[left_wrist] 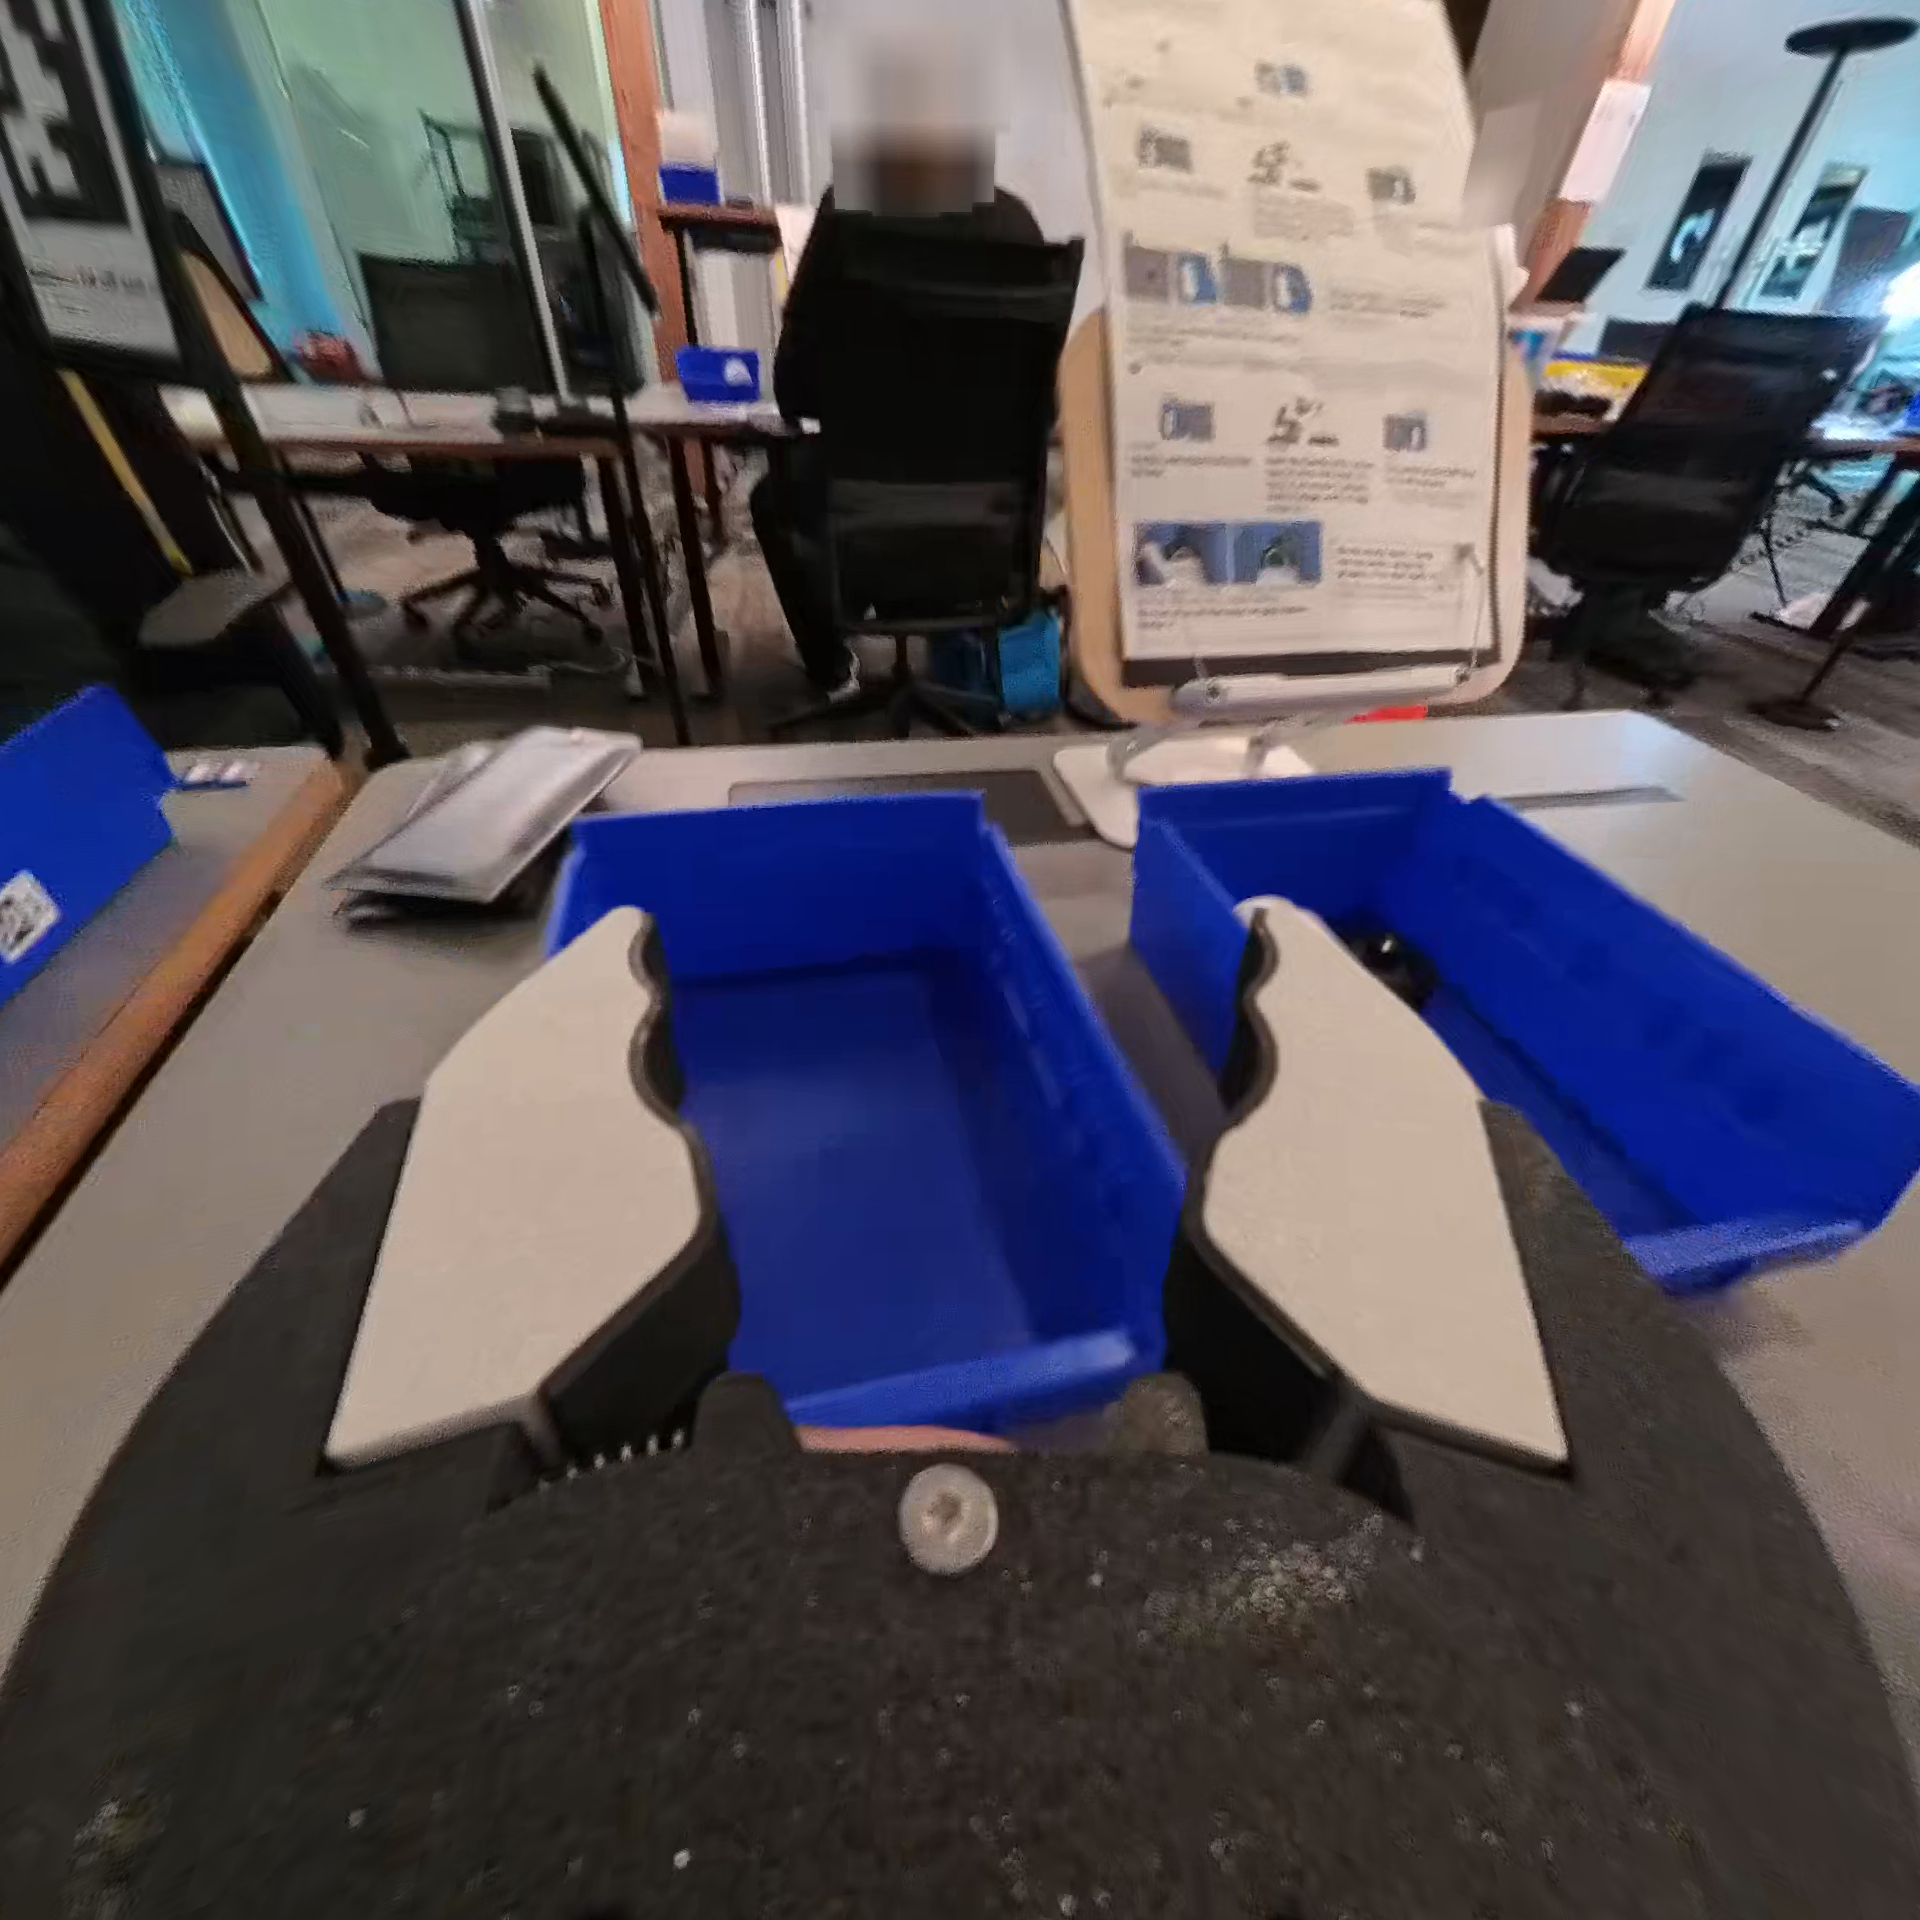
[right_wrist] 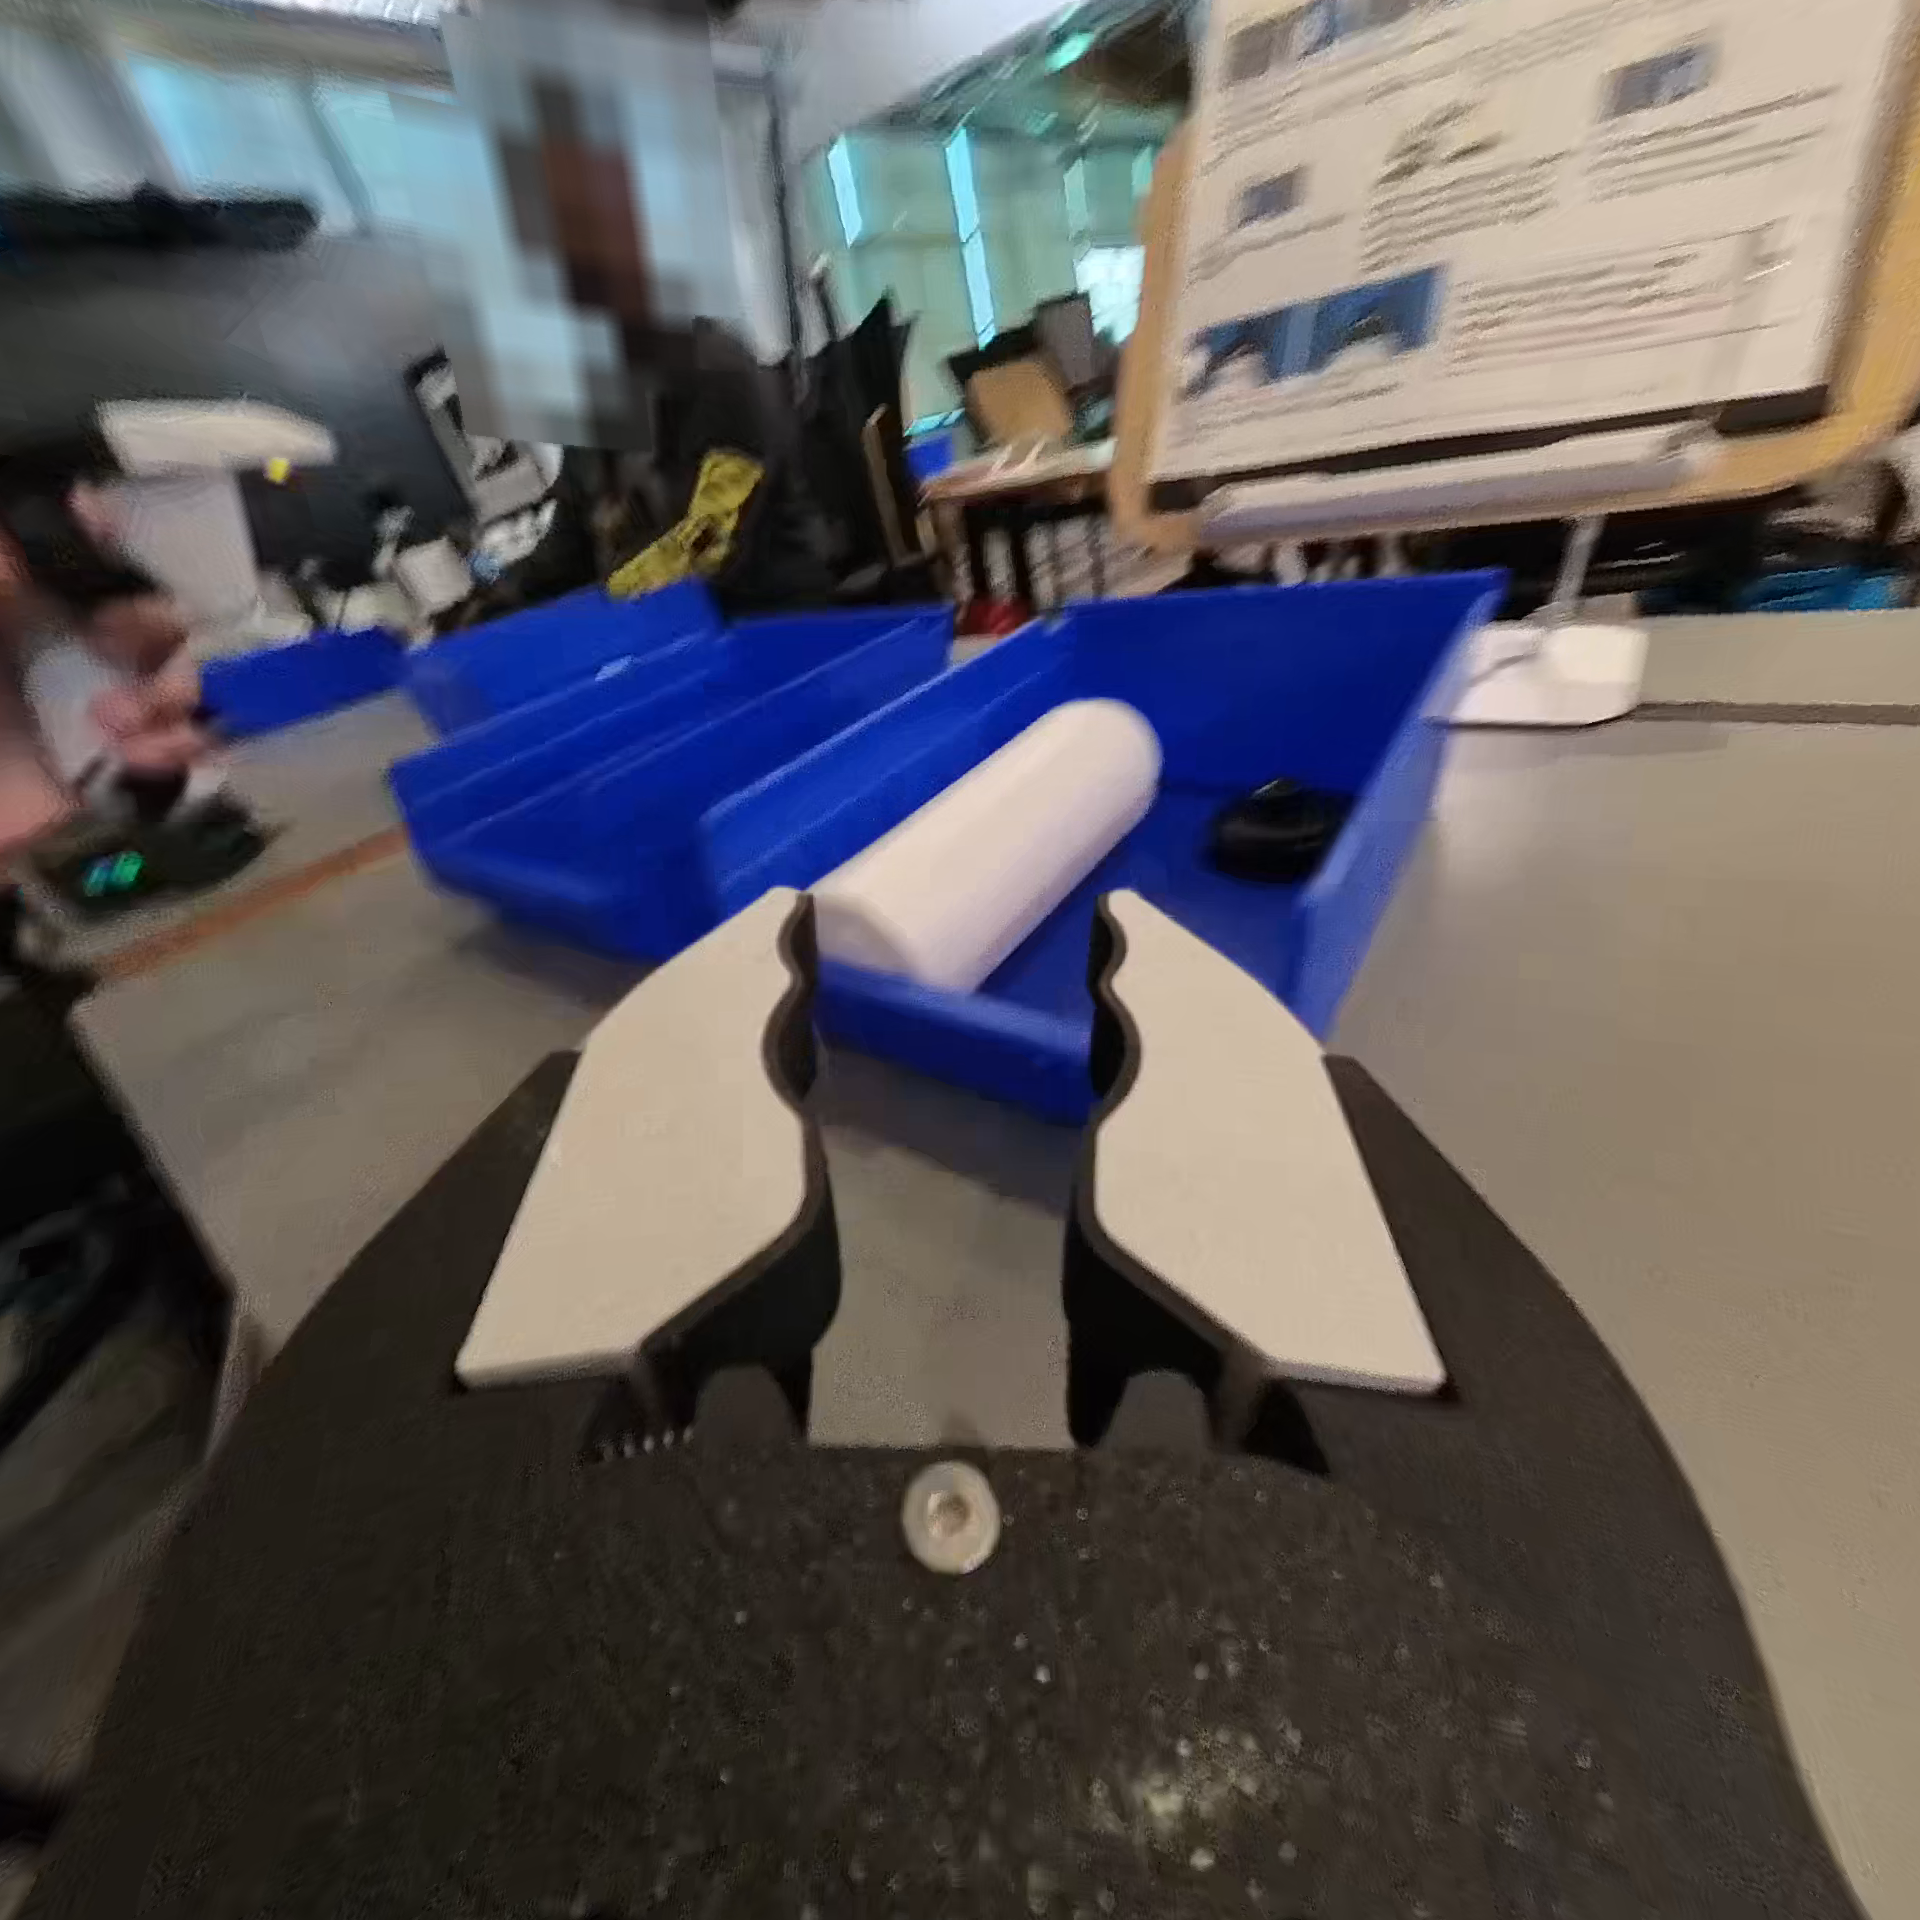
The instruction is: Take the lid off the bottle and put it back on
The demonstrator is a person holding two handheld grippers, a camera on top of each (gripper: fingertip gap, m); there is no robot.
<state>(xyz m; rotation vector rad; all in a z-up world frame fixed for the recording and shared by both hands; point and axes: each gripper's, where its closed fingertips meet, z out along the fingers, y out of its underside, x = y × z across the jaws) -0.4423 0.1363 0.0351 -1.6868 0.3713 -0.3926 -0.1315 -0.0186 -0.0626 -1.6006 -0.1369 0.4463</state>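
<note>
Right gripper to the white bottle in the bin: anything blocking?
Only the blue bin's low front wall, which sits between the open, empty right gripper and the white bottle lying behind it. The bottle rises above that wall, so coming in from above looks clear.

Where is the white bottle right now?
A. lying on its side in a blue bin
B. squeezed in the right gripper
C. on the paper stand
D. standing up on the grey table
A: the white bottle lies on its side inside the blue bin, beyond the open right gripper.
</note>
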